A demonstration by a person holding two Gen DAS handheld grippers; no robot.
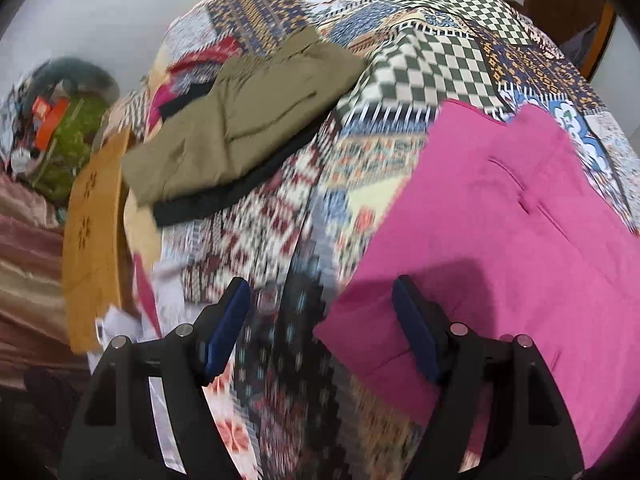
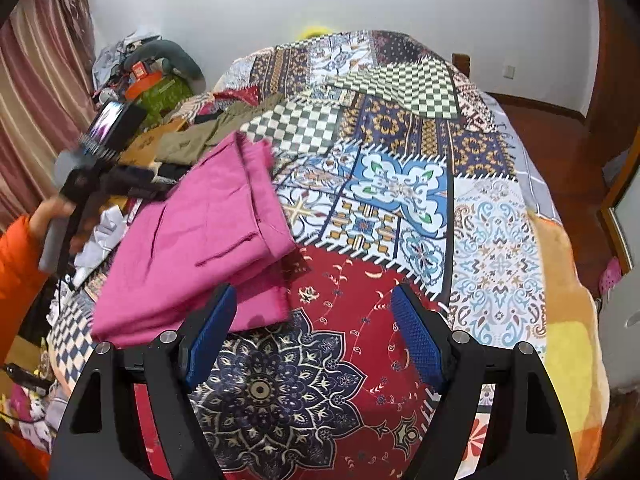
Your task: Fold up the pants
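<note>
Folded magenta pants [image 1: 500, 240] lie flat on the patchwork bedspread [image 1: 280, 220]; they also show in the right wrist view [image 2: 208, 240]. My left gripper [image 1: 320, 320] is open and empty, hovering just left of the pants' near corner. My right gripper [image 2: 312, 332] is open and empty above the bedspread [image 2: 400, 200], just right of the pants' near edge. The left gripper's body [image 2: 104, 176] shows at the left of the right wrist view, held by a hand in an orange sleeve.
Folded olive pants [image 1: 240, 132] lie on a dark garment [image 1: 224, 200] at the bed's far left, next to a cardboard box [image 1: 92, 240]. Clutter [image 2: 156, 80] and a striped curtain [image 2: 36, 80] stand beside the bed. Wooden floor [image 2: 560, 140] lies right.
</note>
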